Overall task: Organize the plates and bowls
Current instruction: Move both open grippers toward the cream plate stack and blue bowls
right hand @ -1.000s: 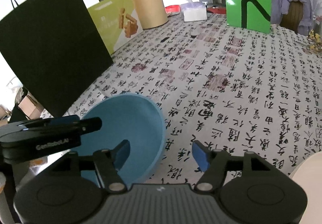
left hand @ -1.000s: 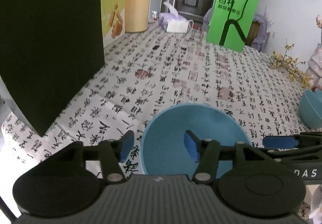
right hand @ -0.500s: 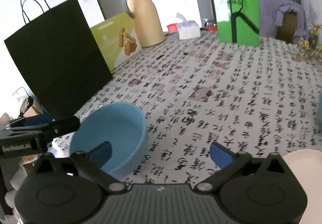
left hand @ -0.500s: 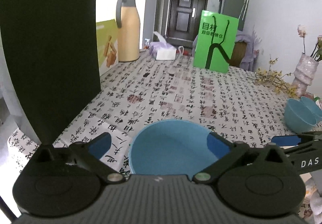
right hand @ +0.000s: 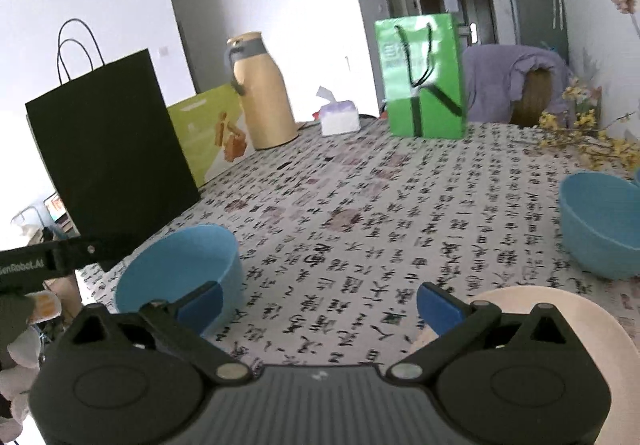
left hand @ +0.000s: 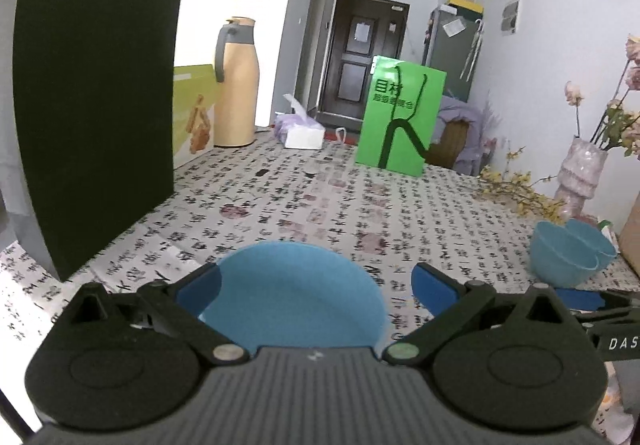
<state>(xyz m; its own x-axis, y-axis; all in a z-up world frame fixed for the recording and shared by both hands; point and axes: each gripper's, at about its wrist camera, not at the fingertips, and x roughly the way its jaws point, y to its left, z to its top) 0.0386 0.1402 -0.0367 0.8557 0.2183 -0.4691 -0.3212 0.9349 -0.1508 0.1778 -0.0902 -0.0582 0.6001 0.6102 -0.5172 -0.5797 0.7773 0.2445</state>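
Observation:
A blue bowl (left hand: 292, 293) rests on the calligraphy-print tablecloth just ahead of my left gripper (left hand: 316, 285), which stands open with its pads clear of the rim. In the right wrist view the same blue bowl (right hand: 180, 273) lies to the left of my right gripper (right hand: 318, 303), also open and holding nothing. A cream plate (right hand: 560, 317) sits under the right finger. Two more blue bowls (left hand: 568, 257), one nested beside the other, stand at the far right; one blue bowl (right hand: 600, 225) shows in the right wrist view.
A black paper bag (left hand: 92, 161) stands at the left edge, with a yellow-green box (left hand: 192, 121) and a tan thermos (left hand: 236, 85) behind it. A tissue box (left hand: 304, 137) and green bag (left hand: 400, 117) stand at the back. A vase (left hand: 580, 177) with yellow twigs is at right.
Both grippers opened wide and let go of the blue bowl, which now rests on the cloth. Both pulled back and tilted up, so more of the room shows.

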